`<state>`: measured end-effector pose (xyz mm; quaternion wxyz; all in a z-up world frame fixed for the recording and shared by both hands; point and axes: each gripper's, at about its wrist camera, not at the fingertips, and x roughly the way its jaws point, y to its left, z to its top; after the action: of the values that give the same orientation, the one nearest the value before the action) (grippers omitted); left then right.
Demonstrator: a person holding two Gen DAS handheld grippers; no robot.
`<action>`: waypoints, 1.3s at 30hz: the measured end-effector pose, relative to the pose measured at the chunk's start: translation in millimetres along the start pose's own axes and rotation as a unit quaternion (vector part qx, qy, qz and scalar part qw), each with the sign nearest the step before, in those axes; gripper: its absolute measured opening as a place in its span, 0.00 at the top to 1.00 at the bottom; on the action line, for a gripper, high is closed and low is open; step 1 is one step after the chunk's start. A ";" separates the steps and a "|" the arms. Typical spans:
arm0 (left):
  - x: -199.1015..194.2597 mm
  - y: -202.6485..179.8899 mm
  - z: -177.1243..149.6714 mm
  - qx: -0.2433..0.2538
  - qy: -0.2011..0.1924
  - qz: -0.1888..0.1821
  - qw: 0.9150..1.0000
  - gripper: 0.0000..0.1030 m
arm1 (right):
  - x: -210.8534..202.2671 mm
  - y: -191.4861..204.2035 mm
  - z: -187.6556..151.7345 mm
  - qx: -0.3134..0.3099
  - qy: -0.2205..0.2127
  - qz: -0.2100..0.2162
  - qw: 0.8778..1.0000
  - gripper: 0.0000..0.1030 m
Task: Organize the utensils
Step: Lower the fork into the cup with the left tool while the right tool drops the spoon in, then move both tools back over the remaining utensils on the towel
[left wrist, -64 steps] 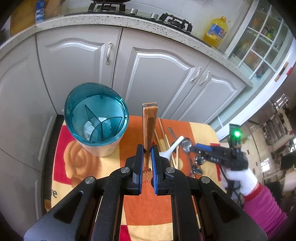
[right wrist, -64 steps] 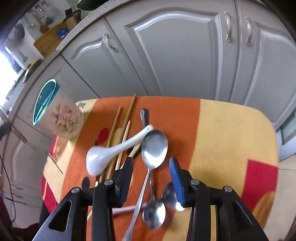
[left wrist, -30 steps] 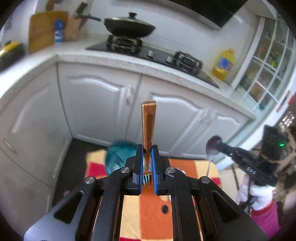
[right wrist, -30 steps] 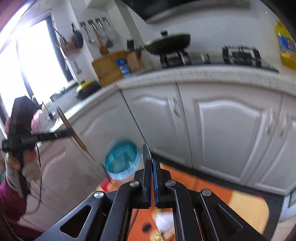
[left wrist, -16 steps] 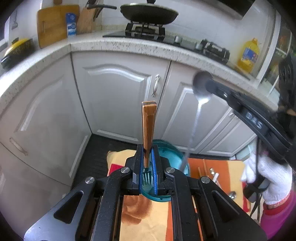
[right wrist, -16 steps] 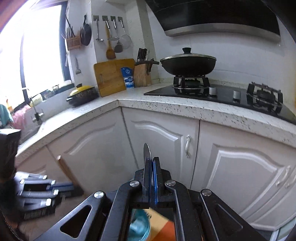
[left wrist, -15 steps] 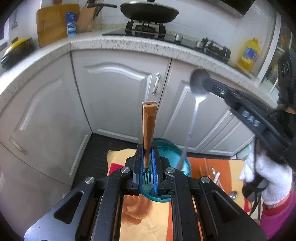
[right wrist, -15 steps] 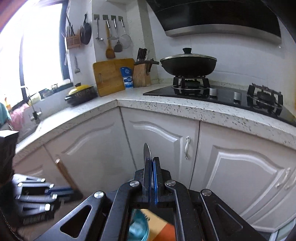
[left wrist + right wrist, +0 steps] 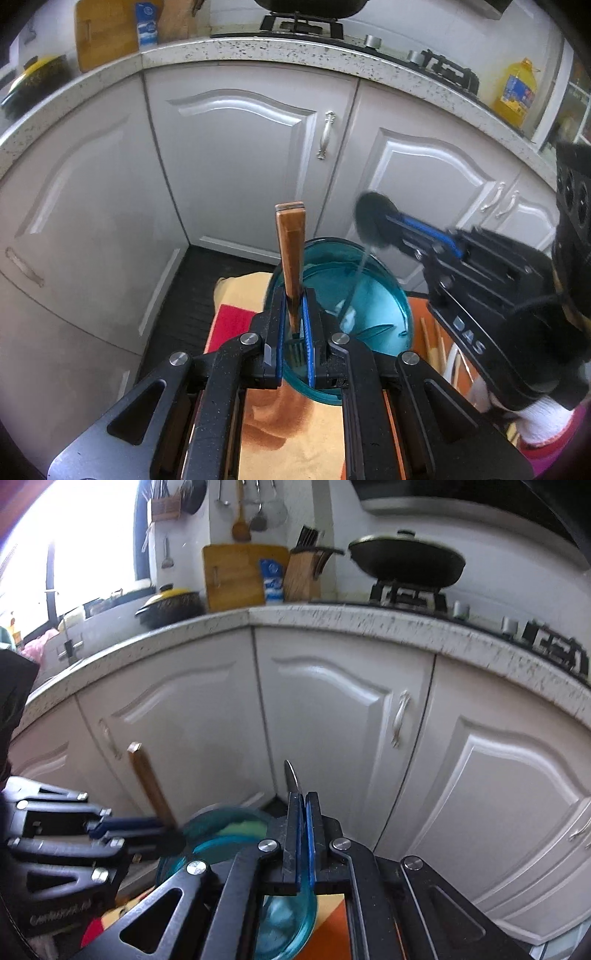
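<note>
Two tools loaded: both carry a utensil at the teal holder (image 9: 369, 295).
Left tool (image 9: 294, 332): closed on the wooden-handled fork (image 9: 290, 251); handle up, tines down, directly above the holder's mouth at its near rim.
Right tool (image 9: 302, 834): closed on the metal spoon (image 9: 373, 225); bowl up, thin stem slanting down into the holder's mouth.
Holder: stands on the orange and yellow cloth (image 9: 291, 435) on the bench, in front of the white cabinet doors (image 9: 236, 155).
Progress: you have both pieces at the holder, neither yet released. I judge the drop as the step in hand.
Remaining: chopsticks (image 9: 428, 339) lie on the cloth to the right of the holder, so the sorting is not finished.
Left wrist view only: the holder's inner dividers, the fork tines, the chopsticks, your white-gloved hand (image 9: 543, 421) below the right tool.
Right wrist view only: the spoon edge-on between the pads; the fork's handle tilted beside the holder. Which compartment each utensil is over cannot be told.
</note>
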<state>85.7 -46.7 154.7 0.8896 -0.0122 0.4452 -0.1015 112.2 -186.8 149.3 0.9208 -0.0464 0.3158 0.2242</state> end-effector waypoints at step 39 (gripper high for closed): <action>-60.4 -94.9 -85.9 0.056 -0.003 -0.086 0.995 0.51 | -195.9 -60.5 -160.1 0.129 0.069 -0.089 0.985 0.60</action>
<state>-33.8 -122.2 161.3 0.8782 -0.0012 0.4334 -0.2025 -87.9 -352.5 136.4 0.9115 0.0291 0.3991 0.0947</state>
